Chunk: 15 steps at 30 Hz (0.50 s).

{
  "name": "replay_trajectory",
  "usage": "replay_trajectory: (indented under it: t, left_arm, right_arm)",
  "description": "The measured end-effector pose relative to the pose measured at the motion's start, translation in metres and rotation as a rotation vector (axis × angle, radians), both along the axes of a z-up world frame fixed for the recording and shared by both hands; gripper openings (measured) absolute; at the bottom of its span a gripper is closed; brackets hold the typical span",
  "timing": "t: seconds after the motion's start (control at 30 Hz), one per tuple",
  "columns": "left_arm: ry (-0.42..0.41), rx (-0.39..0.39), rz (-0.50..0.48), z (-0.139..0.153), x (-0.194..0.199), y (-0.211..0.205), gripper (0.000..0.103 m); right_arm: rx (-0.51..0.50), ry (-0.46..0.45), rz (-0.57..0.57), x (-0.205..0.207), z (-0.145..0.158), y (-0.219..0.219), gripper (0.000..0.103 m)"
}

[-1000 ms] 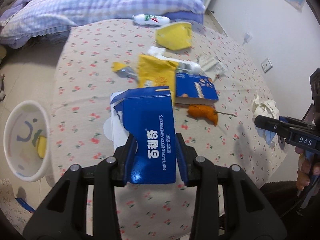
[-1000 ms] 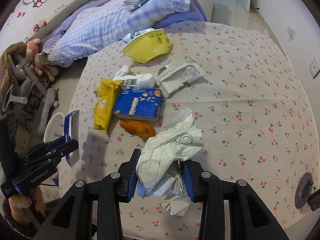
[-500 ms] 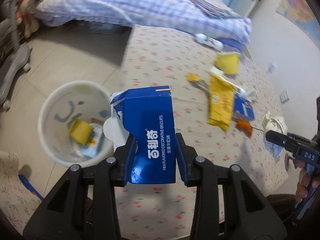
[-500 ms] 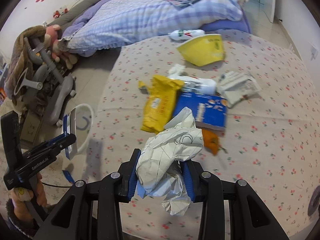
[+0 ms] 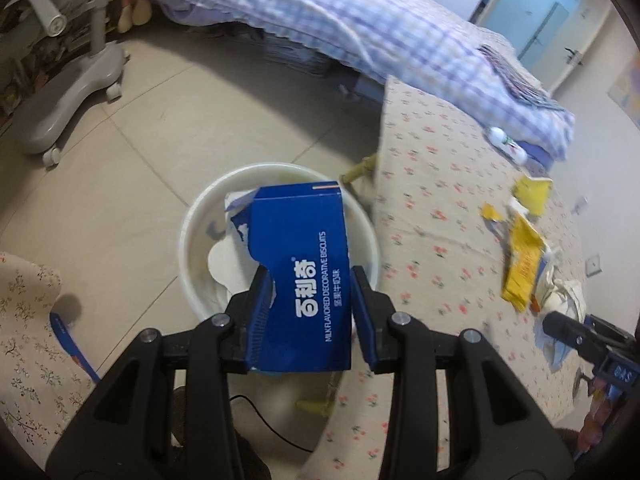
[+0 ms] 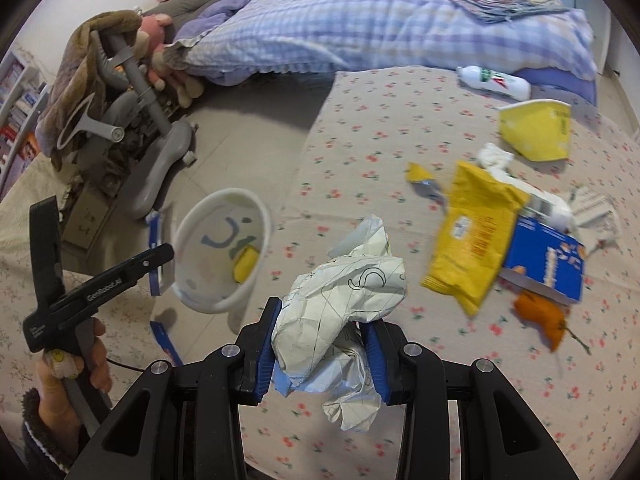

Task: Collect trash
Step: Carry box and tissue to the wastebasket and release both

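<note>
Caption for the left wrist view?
Left gripper holds a blue biscuit box above the white bin beside the table.

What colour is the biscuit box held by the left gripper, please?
Blue with white lettering, clearest in the left wrist view.

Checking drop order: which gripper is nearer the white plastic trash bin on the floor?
Left. The left gripper holds the blue biscuit box right over the white plastic trash bin; the right gripper, clamping crumpled white paper, is above the table, beside the bin.

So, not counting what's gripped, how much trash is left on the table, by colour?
Yellow: 3, bag, packet, small wrapper
White: 4, bottle, tissue, tube, pale wrapper
Blue: 1, box
Orange: 1, peel
Total: 9
</note>
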<state>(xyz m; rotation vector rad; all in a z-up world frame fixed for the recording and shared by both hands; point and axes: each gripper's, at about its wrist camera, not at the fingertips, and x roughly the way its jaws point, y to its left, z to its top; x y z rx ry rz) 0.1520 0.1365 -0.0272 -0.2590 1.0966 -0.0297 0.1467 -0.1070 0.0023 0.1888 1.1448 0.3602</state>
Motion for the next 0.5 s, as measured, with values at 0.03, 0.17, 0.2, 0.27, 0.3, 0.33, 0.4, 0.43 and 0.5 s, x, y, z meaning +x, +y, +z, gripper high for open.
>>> replay_trajectory:
  t: [0.03, 0.17, 0.2, 0.27, 0.3, 0.33, 0.4, 0.43, 0.5]
  left_arm:
    - [0.015, 0.013, 0.012, -0.002, 0.002, 0.002, 0.065]
    - [0.021, 0.067, 0.073, -0.002, -0.003, 0.013, 0.088]
    - [0.025, 0.073, 0.073, -0.001, -0.004, 0.016, 0.088]
    - [0.031, 0.098, 0.079, -0.002, -0.007, 0.021, 0.088]
    - [0.035, 0.111, 0.081, -0.003, -0.008, 0.024, 0.089]
    - [0.039, 0.123, 0.084, -0.003, -0.01, 0.027, 0.089]
    - [0.046, 0.141, 0.096, -0.005, -0.014, 0.035, 0.09]
    - [0.05, 0.15, 0.101, -0.006, -0.017, 0.039, 0.091]
    - [0.054, 0.164, 0.105, -0.007, -0.019, 0.043, 0.093]
  right_arm:
    - [0.004, 0.0, 0.006, 0.002, -0.001, 0.005, 0.04]
    - [0.012, -0.001, 0.029, 0.014, -0.007, 0.027, 0.04]
    - [0.014, 0.0, 0.034, 0.016, -0.008, 0.032, 0.041]
    - [0.022, 0.005, 0.046, 0.022, -0.012, 0.042, 0.041]
    - [0.028, 0.007, 0.052, 0.025, -0.013, 0.047, 0.041]
    - [0.034, 0.01, 0.058, 0.028, -0.015, 0.053, 0.042]
    - [0.042, 0.014, 0.071, 0.033, -0.018, 0.063, 0.042]
    - [0.044, 0.015, 0.081, 0.036, -0.02, 0.07, 0.042]
    - [0.046, 0.016, 0.095, 0.04, -0.023, 0.081, 0.042]
